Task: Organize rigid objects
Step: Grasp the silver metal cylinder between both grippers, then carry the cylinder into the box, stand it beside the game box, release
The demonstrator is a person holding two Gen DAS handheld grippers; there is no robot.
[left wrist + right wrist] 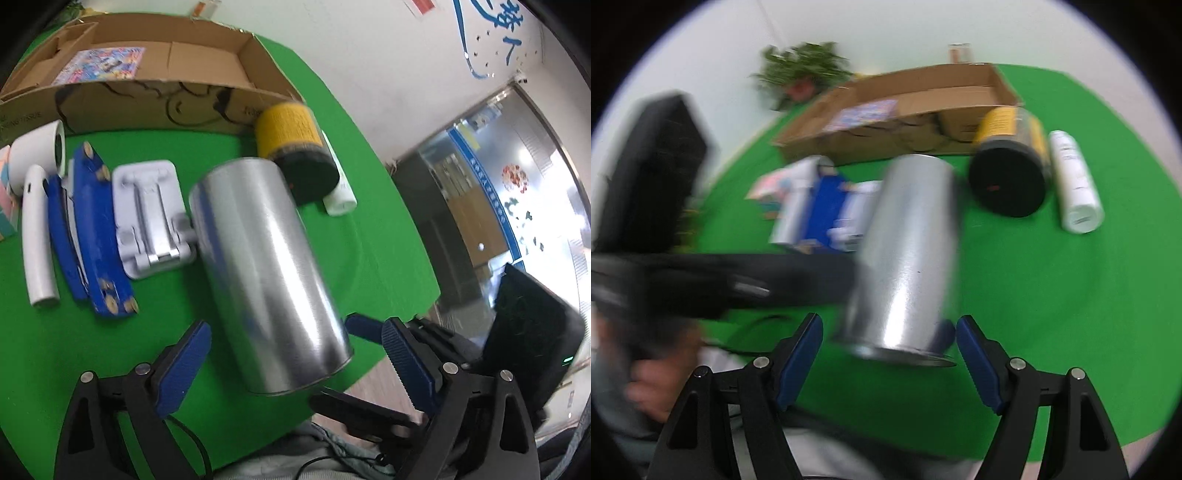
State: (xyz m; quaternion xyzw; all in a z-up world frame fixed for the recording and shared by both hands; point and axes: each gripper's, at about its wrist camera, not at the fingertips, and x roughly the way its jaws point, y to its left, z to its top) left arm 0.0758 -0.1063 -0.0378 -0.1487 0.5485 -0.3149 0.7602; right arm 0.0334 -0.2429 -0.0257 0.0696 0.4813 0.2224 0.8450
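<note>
A shiny metal can (pixel 266 273) lies on its side on the green table, its near end between the open fingers of my left gripper (pixel 295 354). In the right wrist view the can (pixel 908 254) also reaches between the open fingers of my right gripper (pixel 890 350). A yellow jar with a black lid (pixel 295 155) and a white bottle (pixel 338 184) lie behind the can. A white phone stand (pixel 151 218), a blue curved toy (pixel 92 229) and a white handheld fan (pixel 35 206) lie to its left.
An open cardboard box (pixel 147 74) with a colourful leaflet inside stands at the back of the table (pixel 110 350). The table's right edge drops to the floor (pixel 373 380). The left gripper's black body (pixel 701 280) crosses the right wrist view. A plant (pixel 805 70) stands behind.
</note>
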